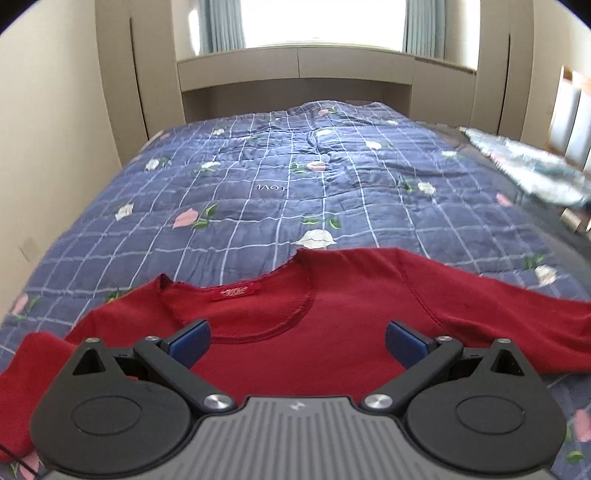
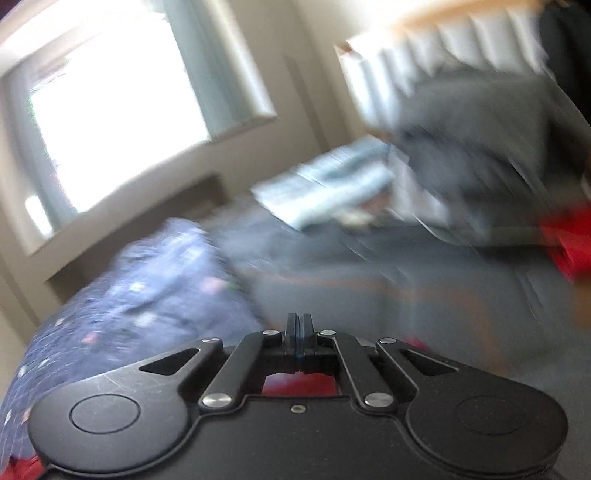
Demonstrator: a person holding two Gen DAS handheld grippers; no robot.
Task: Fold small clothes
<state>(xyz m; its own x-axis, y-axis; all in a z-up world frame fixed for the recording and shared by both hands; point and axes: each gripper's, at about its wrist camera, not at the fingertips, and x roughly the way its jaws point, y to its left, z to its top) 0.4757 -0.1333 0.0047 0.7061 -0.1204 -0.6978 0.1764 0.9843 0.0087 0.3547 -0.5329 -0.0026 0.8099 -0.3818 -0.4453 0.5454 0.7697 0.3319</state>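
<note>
The left gripper (image 1: 295, 341) hangs wide open and empty over the chest of the red top (image 1: 325, 325), while the right gripper (image 2: 298, 332) is fully closed, with nothing visibly pinched between its pads. The top lies flat on the blue quilt (image 1: 258, 177), neckline and label toward the far window, body running toward the camera, sleeves out sideways. It looks a light, limp knit, probably best pinched at a shoulder seam or cuff.

sweater (image 1: 314, 332) flat on quilt (image 1: 258, 192) | folded cloth (image 1: 535, 166) far right | window (image 1: 321, 22) behind bed
</note>
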